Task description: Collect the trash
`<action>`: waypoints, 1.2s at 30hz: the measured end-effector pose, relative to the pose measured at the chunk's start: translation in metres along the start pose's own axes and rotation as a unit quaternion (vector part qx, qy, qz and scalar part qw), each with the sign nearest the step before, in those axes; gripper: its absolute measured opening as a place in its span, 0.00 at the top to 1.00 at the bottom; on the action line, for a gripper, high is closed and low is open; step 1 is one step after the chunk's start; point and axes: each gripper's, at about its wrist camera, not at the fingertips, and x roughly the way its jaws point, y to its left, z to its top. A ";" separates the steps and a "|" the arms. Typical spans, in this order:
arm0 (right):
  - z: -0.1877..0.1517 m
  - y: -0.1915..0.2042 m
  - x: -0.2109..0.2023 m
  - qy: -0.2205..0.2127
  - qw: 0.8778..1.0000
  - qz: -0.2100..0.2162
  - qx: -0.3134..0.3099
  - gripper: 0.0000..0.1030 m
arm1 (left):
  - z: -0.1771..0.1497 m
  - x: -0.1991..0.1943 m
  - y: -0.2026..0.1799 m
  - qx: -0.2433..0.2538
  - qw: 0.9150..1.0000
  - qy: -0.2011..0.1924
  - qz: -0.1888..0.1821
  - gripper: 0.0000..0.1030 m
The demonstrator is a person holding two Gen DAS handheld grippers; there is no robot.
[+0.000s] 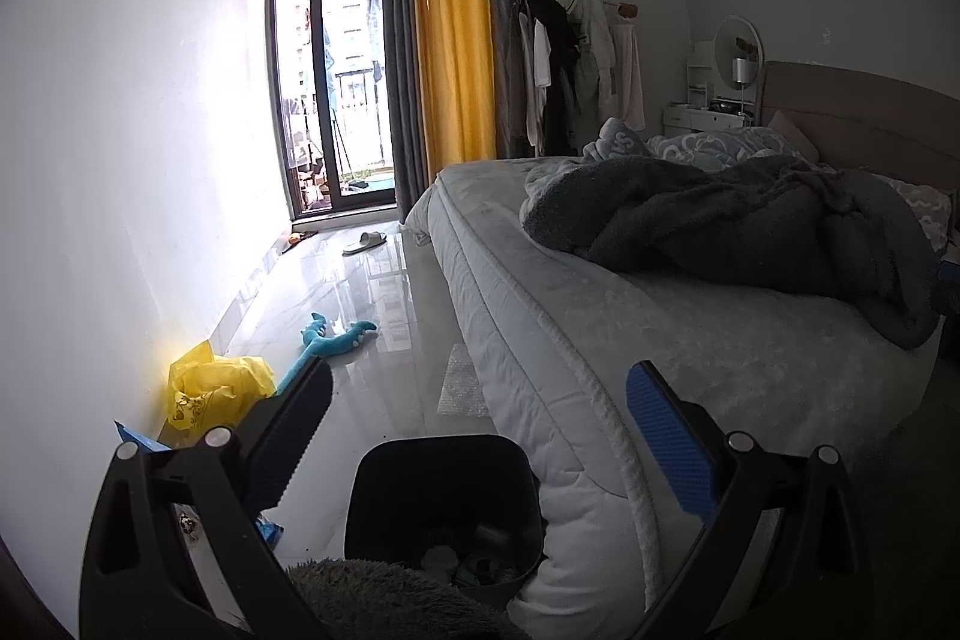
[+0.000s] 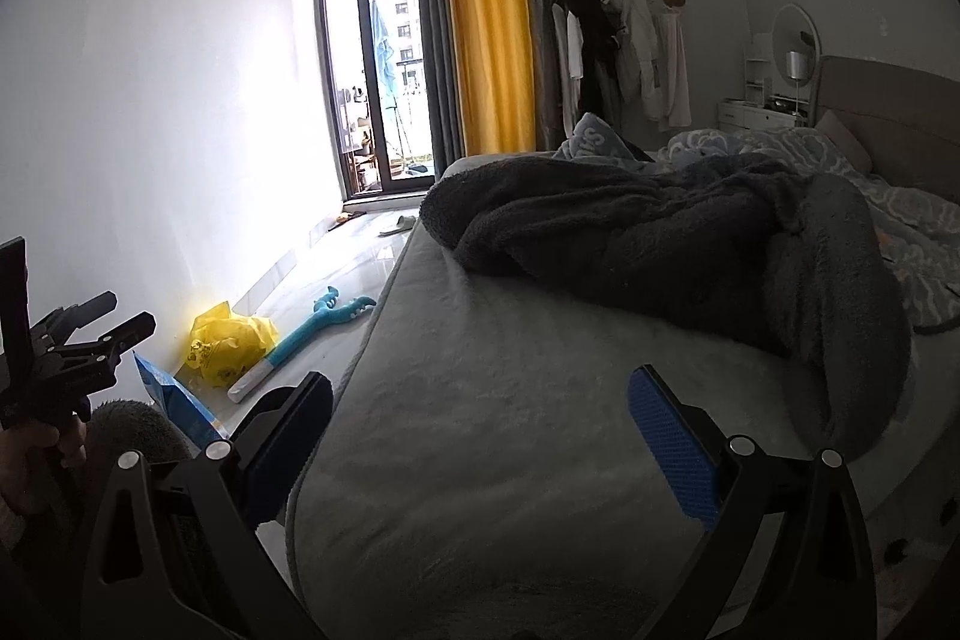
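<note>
Holding nothing, your left gripper [image 1: 480, 436] has its jaws spread wide in the lower part of the frame, and between them sits the dark trash bin [image 1: 444, 496] on the floor, tight against the corner of the bed [image 1: 540, 340]. Its contents are dim; you can make out only pale scraps at the bottom, and a fuzzy grey sleeve [image 1: 384, 598] cuts off its near rim. Left of the bin, along the wall, lie a crumpled yellow bag [image 1: 210, 388] and a blue packet [image 1: 135, 436], mostly hidden behind the left finger. A clear sheet of bubble wrap [image 1: 461, 381] lies on the floor just beside the mattress. Further up the floor is a blue toy [image 1: 336, 337].

Your right gripper [image 2: 480, 436] likewise has its jaws wide apart and bare, over the foot of the bed, where a dark blanket [image 2: 660, 244] is heaped. The bin is out of sight in this view.
</note>
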 end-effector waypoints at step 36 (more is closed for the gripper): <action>-0.002 -0.003 -0.005 -0.002 1.000 0.000 0.009 0.03 | -0.004 0.001 -0.004 -0.003 1.000 0.004 -0.010 0.03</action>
